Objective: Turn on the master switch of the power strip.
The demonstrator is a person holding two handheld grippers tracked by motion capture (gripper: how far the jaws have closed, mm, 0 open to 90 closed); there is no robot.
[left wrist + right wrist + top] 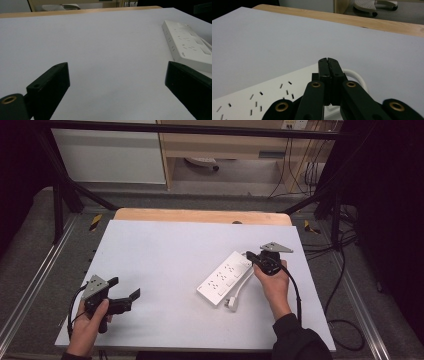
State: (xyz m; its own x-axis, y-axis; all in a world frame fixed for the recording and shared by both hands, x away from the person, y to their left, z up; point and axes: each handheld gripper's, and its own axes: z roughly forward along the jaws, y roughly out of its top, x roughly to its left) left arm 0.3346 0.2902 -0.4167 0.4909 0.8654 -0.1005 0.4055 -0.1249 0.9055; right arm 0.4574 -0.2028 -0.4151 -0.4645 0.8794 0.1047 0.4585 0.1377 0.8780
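Note:
A white power strip (225,277) lies slantwise on the white tabletop (160,250), right of centre, with its white plug (231,304) and a loop of cable beside its near end. My right gripper (251,256) hovers over the strip's far end, its jaws shut together with nothing between them. In the right gripper view the shut gripper (328,61) sits above the strip's socket face (262,100), and a white cable loop (355,74) curves just behind it. My left gripper (123,288) stands open at the near left, far from the strip. Its own view shows the strip (190,46) beyond the right jaw.
A wooden table edge (200,215) runs along the far side of the white top. Black frame bars and cables (345,270) stand around the table's right side. A light-wood cabinet (220,145) stands on the floor beyond.

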